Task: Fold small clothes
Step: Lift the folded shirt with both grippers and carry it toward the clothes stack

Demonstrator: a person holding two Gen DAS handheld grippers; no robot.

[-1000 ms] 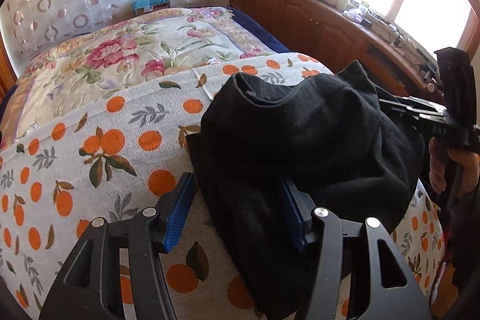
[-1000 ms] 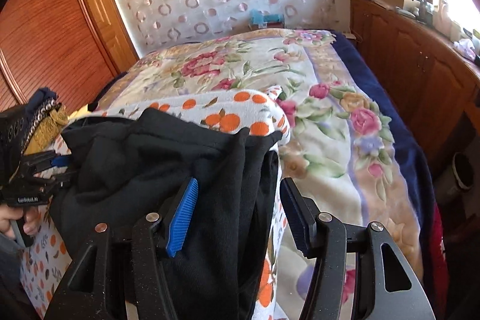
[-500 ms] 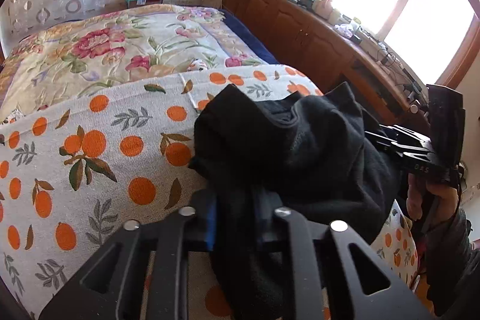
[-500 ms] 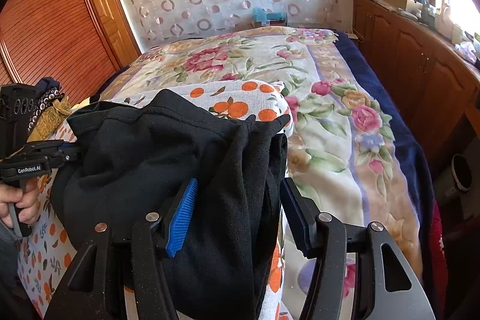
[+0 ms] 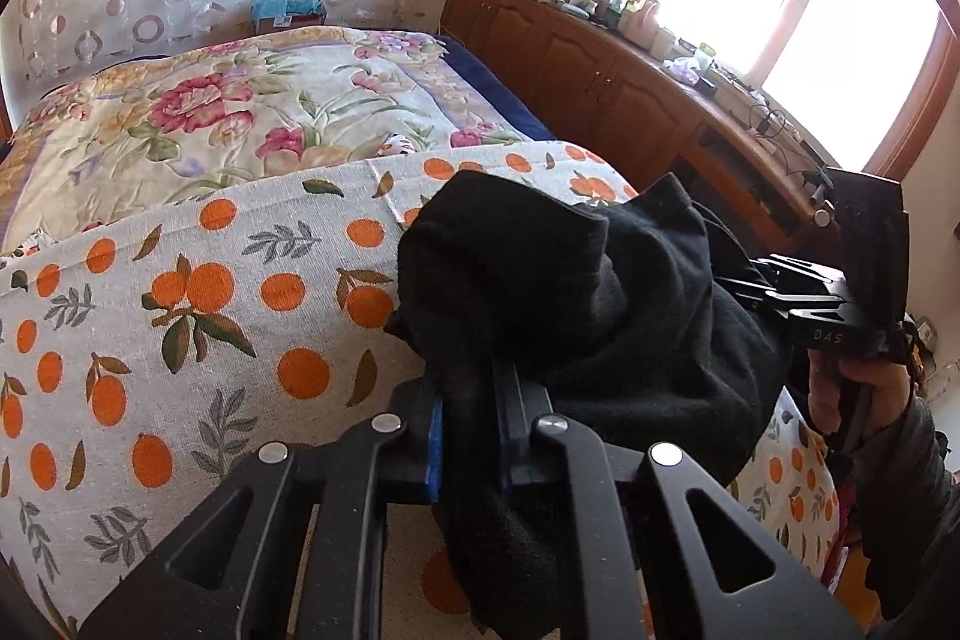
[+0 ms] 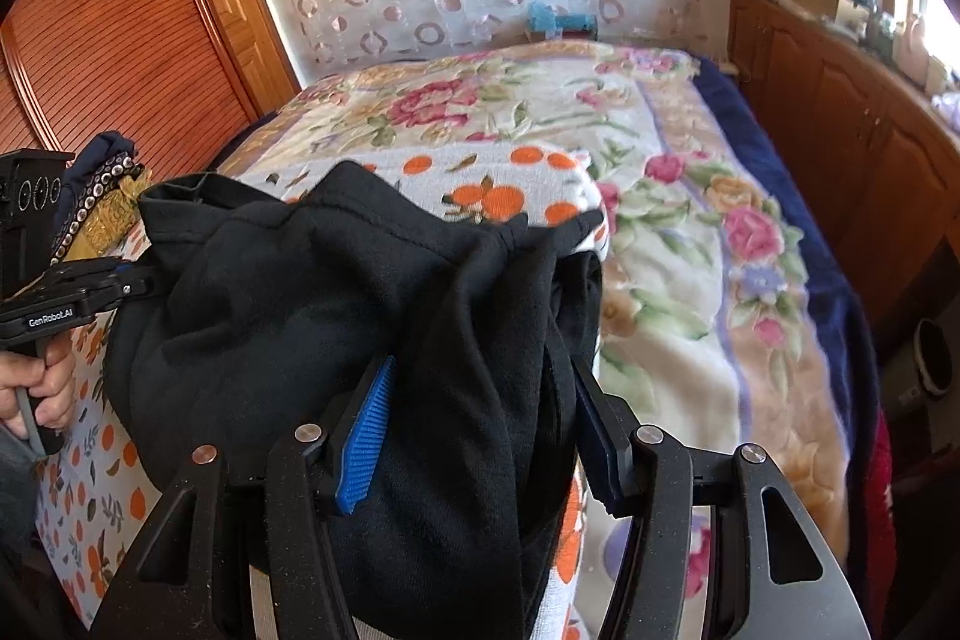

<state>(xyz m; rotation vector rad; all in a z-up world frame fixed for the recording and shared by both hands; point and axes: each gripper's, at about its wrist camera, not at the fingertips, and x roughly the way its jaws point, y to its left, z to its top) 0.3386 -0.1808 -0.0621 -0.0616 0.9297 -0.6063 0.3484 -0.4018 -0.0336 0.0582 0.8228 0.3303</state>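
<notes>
Change: left gripper (image 5: 468, 430), spread a second ago, is now clamping a fold of the crumpled black knit garment (image 5: 576, 292); right gripper (image 6: 480, 436) is narrowing around a hanging bunch, pads not yet pinching.
Meaning: probably both edges being secured for a lift and spread.
Garment: lying heaped on the orange-print cotton cover (image 5: 180, 304) at the bed's near end; hems bunching; no flat panel showing.
</notes>
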